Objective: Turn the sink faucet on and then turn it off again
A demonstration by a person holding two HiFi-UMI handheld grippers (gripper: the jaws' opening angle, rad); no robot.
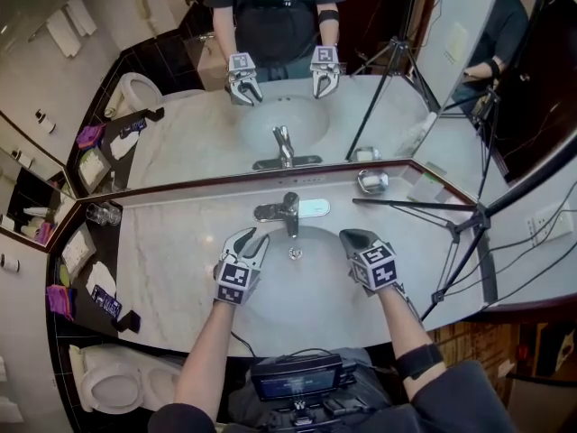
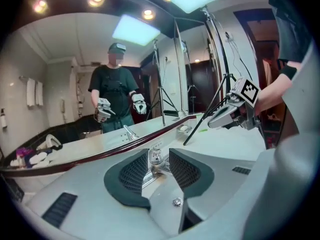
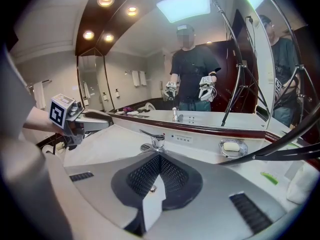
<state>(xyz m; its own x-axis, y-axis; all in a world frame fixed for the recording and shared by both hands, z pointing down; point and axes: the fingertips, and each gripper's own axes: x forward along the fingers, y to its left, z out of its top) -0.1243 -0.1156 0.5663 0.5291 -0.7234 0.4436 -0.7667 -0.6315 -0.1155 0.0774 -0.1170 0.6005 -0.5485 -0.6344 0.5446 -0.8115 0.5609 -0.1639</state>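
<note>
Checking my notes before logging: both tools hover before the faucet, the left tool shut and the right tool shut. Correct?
Not quite. The left tool is open: the left gripper view shows its jaws apart, the faucet visible through the gap, nothing gripped. The right tool is shut, and both are before the faucet.

The faucet (image 1: 287,211) stands at the back edge of the sink (image 1: 302,291), just before the mirror (image 1: 180,133). The soap dish (image 1: 371,181) lies on the counter (image 1: 171,251) right of the faucet; the tripod (image 1: 455,224) stands further right. The left gripper (image 1: 253,238) is over the sink's left part and the right gripper (image 1: 346,236) over its right part, both nearer than the faucet. The toilet (image 1: 113,382) is left of the counter.
</note>
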